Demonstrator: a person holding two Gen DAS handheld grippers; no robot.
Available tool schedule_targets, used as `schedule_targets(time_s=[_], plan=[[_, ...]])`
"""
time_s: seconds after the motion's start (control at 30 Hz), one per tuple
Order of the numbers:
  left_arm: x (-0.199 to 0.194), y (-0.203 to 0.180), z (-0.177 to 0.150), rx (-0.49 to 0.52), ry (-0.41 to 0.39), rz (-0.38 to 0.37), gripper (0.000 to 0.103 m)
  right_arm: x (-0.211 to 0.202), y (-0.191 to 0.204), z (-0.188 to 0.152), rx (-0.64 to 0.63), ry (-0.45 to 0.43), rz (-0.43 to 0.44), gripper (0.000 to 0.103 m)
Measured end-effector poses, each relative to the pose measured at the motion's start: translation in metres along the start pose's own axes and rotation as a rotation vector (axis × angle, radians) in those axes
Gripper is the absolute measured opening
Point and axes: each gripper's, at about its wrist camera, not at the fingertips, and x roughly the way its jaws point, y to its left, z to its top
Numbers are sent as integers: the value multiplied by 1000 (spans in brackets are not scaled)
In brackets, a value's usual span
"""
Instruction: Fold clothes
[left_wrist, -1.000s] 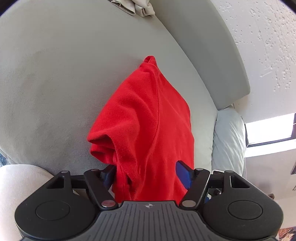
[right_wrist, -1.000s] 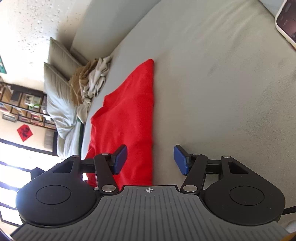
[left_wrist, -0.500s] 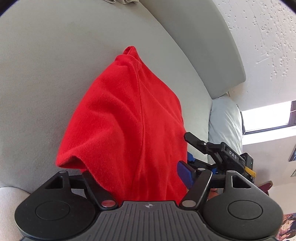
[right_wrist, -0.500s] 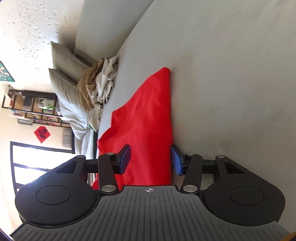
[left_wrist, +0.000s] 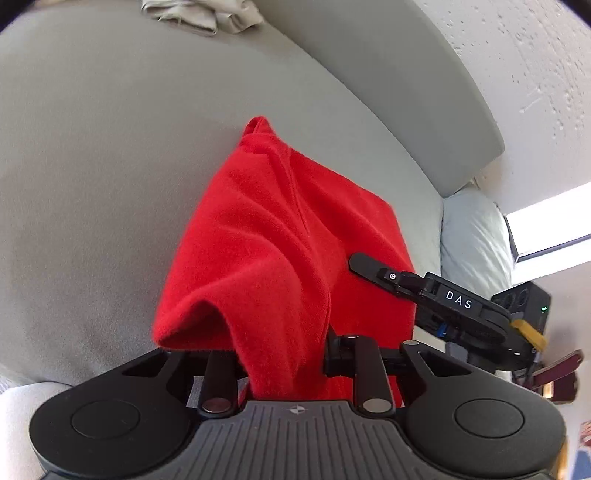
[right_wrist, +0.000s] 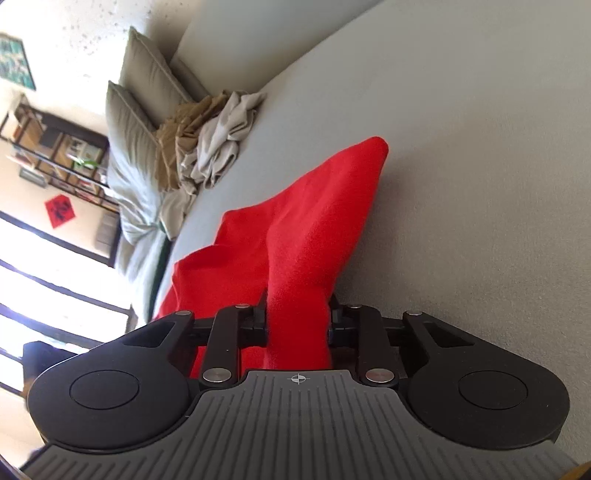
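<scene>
Two tools were closing on one red shirt (left_wrist: 280, 258). The left tool (left_wrist: 284, 363) pinched its near edge, and the right tool (right_wrist: 297, 325) squeezed another bunch. The shirt's far tip lay on the gray bed (left_wrist: 92, 166), near crumpled clothes (right_wrist: 218, 140).

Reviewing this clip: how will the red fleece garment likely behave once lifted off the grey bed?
The red fleece garment probably hangs floppy: it already drapes in soft folds. Likely light, since it bunches easily between the closing left gripper and right gripper. Its fuzzy nap suggests little slipping.
</scene>
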Motion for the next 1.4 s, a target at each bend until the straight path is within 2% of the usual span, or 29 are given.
schedule_targets(time_s=[0.07,0.17,0.33,0.43,0.5,0.6,0.67,0.77,0.83,0.93,1.0,1.1,1.17,1.2,1.23,1.3,1.37,1.4], plan=[[-15,-26,-6,83,-24,44,22,-15,22,-3,-77,-20,-63,24],[-45,-62,-21,186,-50,25,22,-60,36,-14,-83,-58,-68,24],[-72,-121,-54,331,13,-82,23,-165,26,-53,45,-103,-58,24],[-73,-163,-71,410,71,-166,23,-235,6,-85,171,-171,-46,24],[-65,-200,-80,480,115,-230,23,-283,-6,-108,228,-245,-60,24],[-42,-258,-94,564,194,-334,23,-353,-20,-134,268,-378,-124,24],[-14,-297,-102,591,260,-393,23,-394,-31,-145,276,-441,-223,24],[39,-348,-116,641,336,-431,23,-441,-57,-146,274,-489,-373,24],[80,-373,-121,656,358,-437,23,-460,-86,-136,283,-491,-460,24],[128,-399,-119,621,352,-448,23,-475,-132,-109,303,-502,-536,24],[137,-420,-114,648,261,-506,23,-483,-150,-92,283,-554,-561,24],[145,-423,-109,680,107,-600,24,-493,-153,-76,138,-703,-580,24],[173,-415,-103,611,111,-591,25,-491,-161,-68,55,-763,-599,26],[192,-408,-101,545,163,-559,25,-488,-170,-65,38,-772,-604,29],[212,-399,-100,479,232,-501,25,-483,-183,-61,59,-755,-605,33],[236,-386,-104,434,296,-373,23,-468,-218,-56,198,-632,-613,43],[234,-379,-106,410,298,-391,24,-455,-249,-58,354,-502,-614,44],[231,-377,-106,395,301,-404,24,-455,-256,-68,388,-519,-553,50]])
